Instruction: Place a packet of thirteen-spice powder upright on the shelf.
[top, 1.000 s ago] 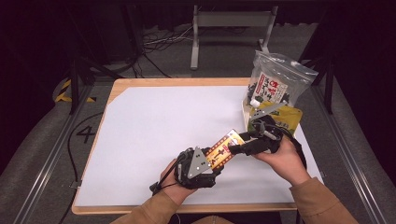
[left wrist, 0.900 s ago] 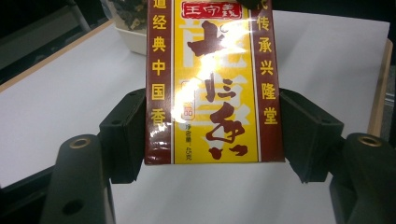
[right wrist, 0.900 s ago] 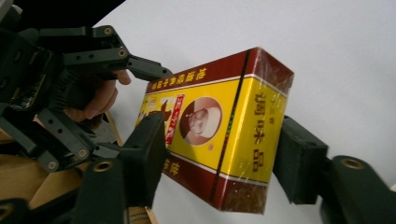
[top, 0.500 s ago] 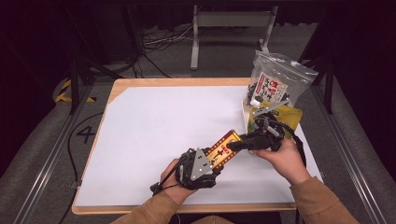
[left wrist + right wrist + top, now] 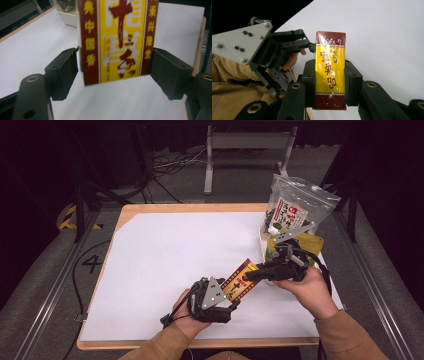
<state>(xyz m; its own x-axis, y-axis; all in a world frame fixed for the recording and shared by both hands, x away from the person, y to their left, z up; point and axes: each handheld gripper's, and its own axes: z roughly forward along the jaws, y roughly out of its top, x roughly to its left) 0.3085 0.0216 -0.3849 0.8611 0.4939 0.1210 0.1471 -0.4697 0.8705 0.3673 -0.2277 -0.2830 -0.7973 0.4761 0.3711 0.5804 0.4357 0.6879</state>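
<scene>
High view: a red and yellow box (image 5: 241, 280) printed with Chinese characters lies slantwise above the white tabletop (image 5: 165, 255), spanning the gap between the two claws. The left claw (image 5: 227, 292), carried by the person's left hand (image 5: 187, 312) and topped with a grey three-cornered plate, sits at the box's lower near end. The right claw (image 5: 250, 275), in the right hand (image 5: 307, 287), meets the box's upper far end. Just beyond the right hand from the box stands a clear bag (image 5: 295, 210) with a red and white label, in a cream tray (image 5: 263, 245) with a yellow packet (image 5: 305, 242), at the tabletop's far right edge.

Left gripper view: the box (image 5: 117, 40) stands upright between the two black jaws of the left claw (image 5: 115, 72). The right jaw lies against the box's red edge, while the left jaw shows a thin gap beside the other edge, so the pads do not press from both sides; these jaws have just been opening, with the box between them. Behind the box, to its upper left, is the corner of the cream tray (image 5: 67, 16).

Right gripper view: the right claw (image 5: 329, 85) is clamped on the box (image 5: 330, 67), both jaws flat against its long sides; its jaws have just been closing onto it. The shiny wrapping of the box catches the light. To the left of the box is the left claw (image 5: 310, 47), its finger tip touching the box's upper left corner, with the grey plate and a tan sleeve (image 5: 229, 82) behind it.
</scene>
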